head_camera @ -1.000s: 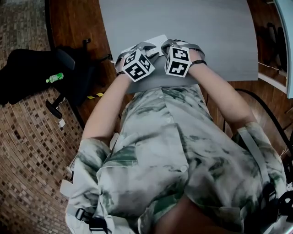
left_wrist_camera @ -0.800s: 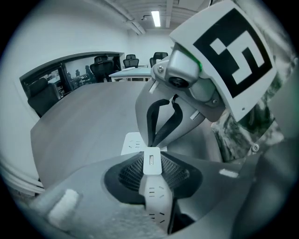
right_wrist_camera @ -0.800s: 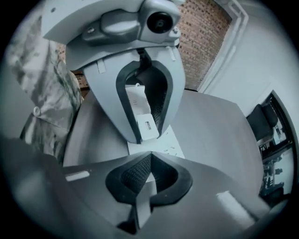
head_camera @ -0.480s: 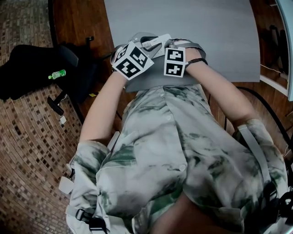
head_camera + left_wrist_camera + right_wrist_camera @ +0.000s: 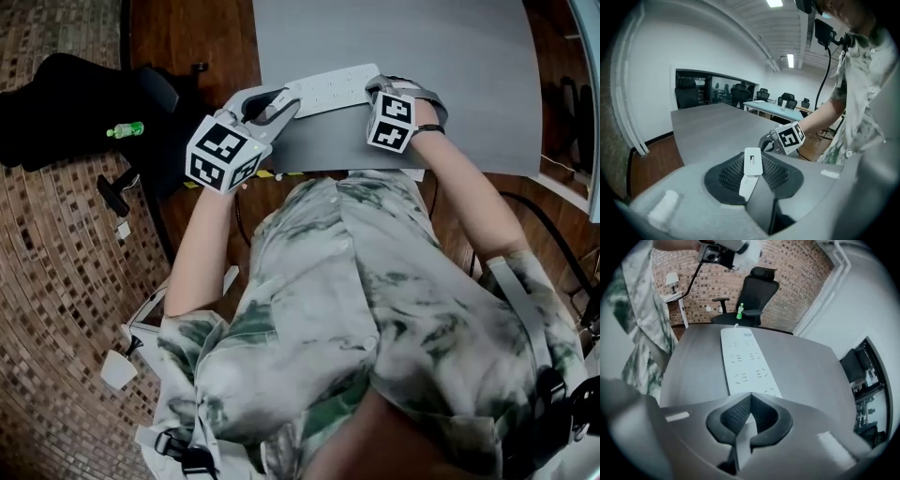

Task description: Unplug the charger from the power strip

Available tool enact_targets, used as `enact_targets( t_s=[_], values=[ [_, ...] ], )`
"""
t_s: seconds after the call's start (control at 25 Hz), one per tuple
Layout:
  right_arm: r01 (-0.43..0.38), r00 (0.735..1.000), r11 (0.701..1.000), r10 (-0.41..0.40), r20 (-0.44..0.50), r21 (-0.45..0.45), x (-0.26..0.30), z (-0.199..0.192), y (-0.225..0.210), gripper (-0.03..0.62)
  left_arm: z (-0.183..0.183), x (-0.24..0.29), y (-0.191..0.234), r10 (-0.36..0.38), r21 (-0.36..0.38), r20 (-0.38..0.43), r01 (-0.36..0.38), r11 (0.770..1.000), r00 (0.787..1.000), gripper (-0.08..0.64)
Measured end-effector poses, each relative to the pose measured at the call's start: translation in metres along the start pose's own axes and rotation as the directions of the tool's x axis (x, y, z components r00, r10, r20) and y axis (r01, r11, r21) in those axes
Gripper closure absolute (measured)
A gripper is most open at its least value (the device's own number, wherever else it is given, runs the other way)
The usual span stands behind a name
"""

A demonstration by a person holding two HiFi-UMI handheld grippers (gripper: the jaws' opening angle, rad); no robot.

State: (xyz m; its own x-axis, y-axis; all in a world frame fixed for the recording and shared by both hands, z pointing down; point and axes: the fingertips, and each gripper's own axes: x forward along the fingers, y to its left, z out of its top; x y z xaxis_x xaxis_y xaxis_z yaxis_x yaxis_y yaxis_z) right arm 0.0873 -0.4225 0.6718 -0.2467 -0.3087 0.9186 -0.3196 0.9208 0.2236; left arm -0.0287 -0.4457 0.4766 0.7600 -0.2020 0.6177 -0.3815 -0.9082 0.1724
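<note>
The wide grey table (image 5: 422, 56) takes up most of the room in front of the person, with a black office chair (image 5: 759, 287) carrying a green bottle (image 5: 739, 311) beyond its far edge. On the table lies the long white flat power strip (image 5: 743, 362), rows of sockets along its face, running away from the fingers of the right gripper (image 5: 750, 397). That gripper points steeply down at the strip's near end, its two black fingers clenched tip to tip with nothing between them, the strip's white showing through the loop behind the tips. Whether the tips press on the strip I cannot tell. The right forearm (image 5: 459, 197) reaches out straight from the pale patterned shirt (image 5: 356, 309). The left gripper (image 5: 754, 171) is tilted down more gently and rolled over, so its marker cube (image 5: 223, 153) faces up and to the side, with the left forearm (image 5: 202, 253) bent out towards the table's corner. Its black mesh pads (image 5: 731, 173) grasp the small white rectangular plastic charger (image 5: 753, 161), which stands slightly tilted between them with a narrow slot on its upper face. The charger sits right at the fingertips, apart from the power strip, with bare table showing behind it and the right gripper just beyond. From the head view the charger itself is too small to make out.
</note>
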Motion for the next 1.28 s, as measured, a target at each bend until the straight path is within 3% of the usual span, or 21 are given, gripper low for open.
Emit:
enact_targets(
  t_s=[0.16,0.4,0.52,0.64,0.84,0.96,1.12,1.28],
  values=[
    [0.102,0.985,0.985,-0.120,0.120,0.141,-0.040,0.019,-0.007,0.591,-0.016,-0.050,-0.010,0.031,-0.053,0.079,-0.027,0.998,0.996,0.457],
    [0.070,0.939,0.931,-0.183,0.291,0.359,-0.115,0.055,0.037,0.591,-0.038,-0.113,-0.026,0.082,-0.109,0.198,-0.061,0.992,0.977,0.457],
    [0.098,0.912,0.867,-0.276,0.305,0.489,-0.153,0.067,0.052,0.591,-0.048,-0.144,-0.028,0.091,-0.123,0.263,-0.061,0.991,0.961,0.457],
    [0.125,0.878,0.789,-0.370,0.303,0.601,-0.206,0.080,0.080,0.590,-0.062,-0.173,-0.047,0.055,-0.117,0.301,-0.020,0.993,0.952,0.457],
    [0.214,0.838,0.730,-0.479,0.262,0.649,-0.258,0.087,0.134,0.590,-0.082,-0.185,-0.078,-0.024,-0.005,0.290,0.026,1.000,0.957,0.457],
    [0.225,0.837,0.688,-0.498,0.224,0.690,-0.279,0.077,0.176,0.589,-0.088,-0.178,-0.102,-0.090,0.030,0.282,0.086,0.996,0.955,0.457],
    [0.245,0.831,0.676,-0.516,0.209,0.695,-0.301,0.065,0.207,0.589,-0.078,-0.176,-0.135,-0.130,0.095,0.290,0.107,0.990,0.948,0.457],
    [0.241,0.820,0.680,-0.524,0.230,0.692,-0.318,0.054,0.237,0.589,-0.082,-0.180,-0.173,-0.132,0.107,0.293,0.104,0.989,0.947,0.457]
  ],
)
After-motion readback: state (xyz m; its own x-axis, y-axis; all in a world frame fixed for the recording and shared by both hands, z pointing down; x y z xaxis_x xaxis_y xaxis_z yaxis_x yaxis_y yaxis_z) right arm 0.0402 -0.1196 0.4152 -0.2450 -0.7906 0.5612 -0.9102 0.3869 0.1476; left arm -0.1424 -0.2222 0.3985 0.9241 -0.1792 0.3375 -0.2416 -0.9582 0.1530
